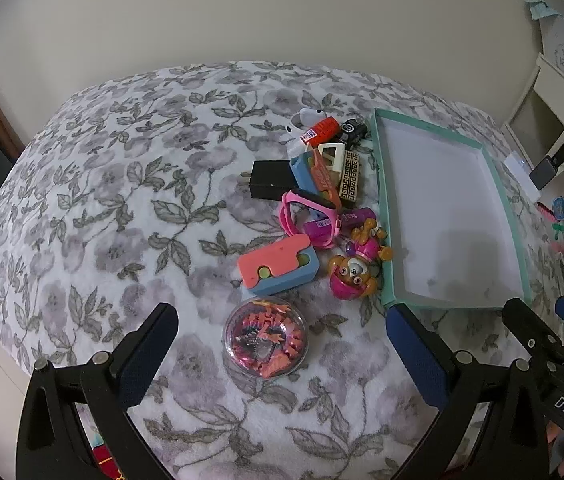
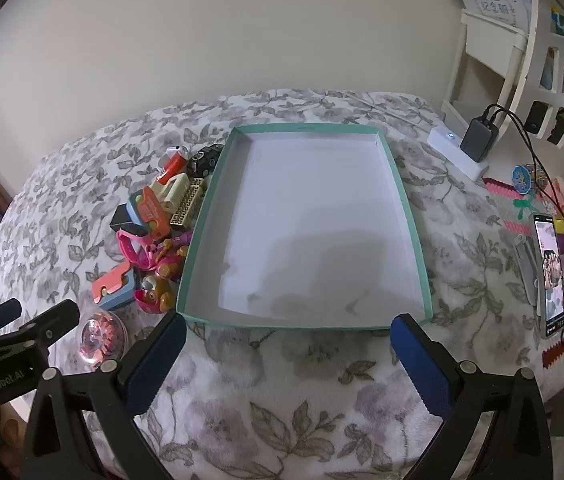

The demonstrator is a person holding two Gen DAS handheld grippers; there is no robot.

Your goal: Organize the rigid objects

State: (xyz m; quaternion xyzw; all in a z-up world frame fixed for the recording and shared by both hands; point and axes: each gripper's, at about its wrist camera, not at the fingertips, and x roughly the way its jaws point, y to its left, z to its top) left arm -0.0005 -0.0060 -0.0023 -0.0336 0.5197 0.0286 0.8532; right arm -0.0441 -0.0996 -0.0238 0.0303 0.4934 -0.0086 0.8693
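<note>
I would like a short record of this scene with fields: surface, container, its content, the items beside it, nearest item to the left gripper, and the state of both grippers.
surface: floral blanket
container: teal box, open top, white inside
content: nothing inside it
items: pile of small toys left of the box, among them a black charger, a pink watch, a pink puppy toy
nearest to left gripper: clear ball, ahead between its fingers, not touched
left gripper: open, holds nothing
right gripper: open, in front of the box's near wall

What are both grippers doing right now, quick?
Left gripper: open, holding nothing, over the clear ball.
Right gripper: open, holding nothing, facing the teal tray.
</note>
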